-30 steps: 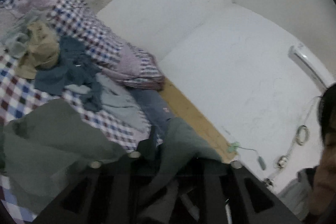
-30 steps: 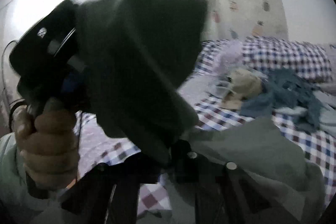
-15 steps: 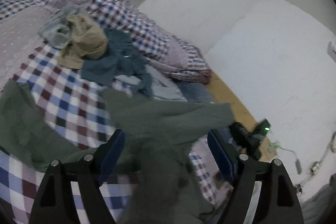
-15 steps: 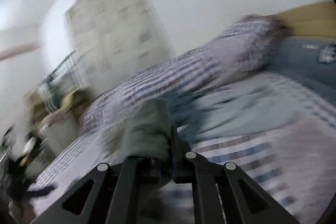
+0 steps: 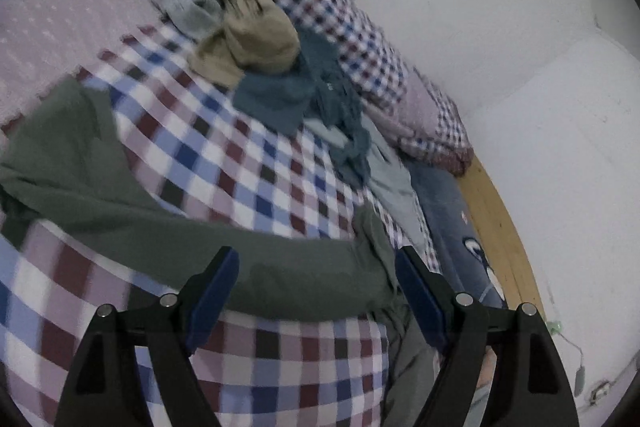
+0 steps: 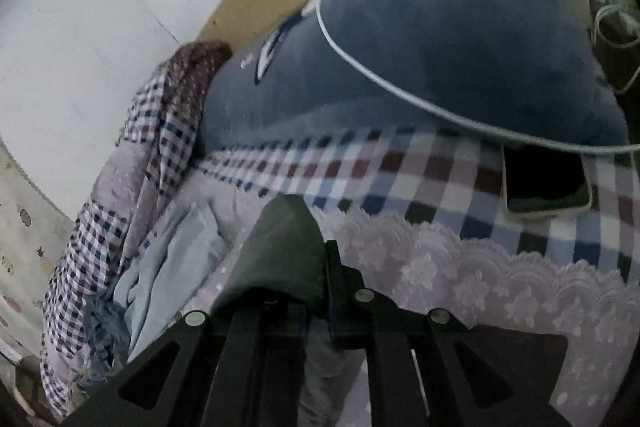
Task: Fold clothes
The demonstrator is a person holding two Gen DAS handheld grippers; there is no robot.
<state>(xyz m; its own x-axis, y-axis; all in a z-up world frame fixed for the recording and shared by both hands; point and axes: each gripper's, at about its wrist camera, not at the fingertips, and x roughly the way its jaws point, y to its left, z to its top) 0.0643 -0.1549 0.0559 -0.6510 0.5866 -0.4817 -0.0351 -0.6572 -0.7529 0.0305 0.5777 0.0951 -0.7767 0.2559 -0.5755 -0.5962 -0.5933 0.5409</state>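
Note:
A dark green garment (image 5: 120,183) lies spread across the checked bedsheet (image 5: 224,147); one long part of it runs between the blue pads of my left gripper (image 5: 316,267), which stands open just above it. In the right wrist view, my right gripper (image 6: 320,267) is shut on a fold of the same green garment (image 6: 280,247), held low over the lace-edged sheet. A heap of other clothes sits farther back: a tan piece (image 5: 252,35), a teal piece (image 5: 296,91) and pale grey-blue ones (image 5: 388,171).
A rolled checked quilt (image 5: 360,39) lines the white wall (image 5: 520,27). A blue plush pillow (image 6: 440,35) with a white cable (image 6: 380,75) across it lies ahead of my right gripper, and a phone (image 6: 544,187) rests beside it. A wooden bed edge (image 5: 496,219) runs along the wall.
My left gripper has let go of the green garment and opened, tipping down over the bed. My right gripper swung right and down with the green fold toward the blue pillow.

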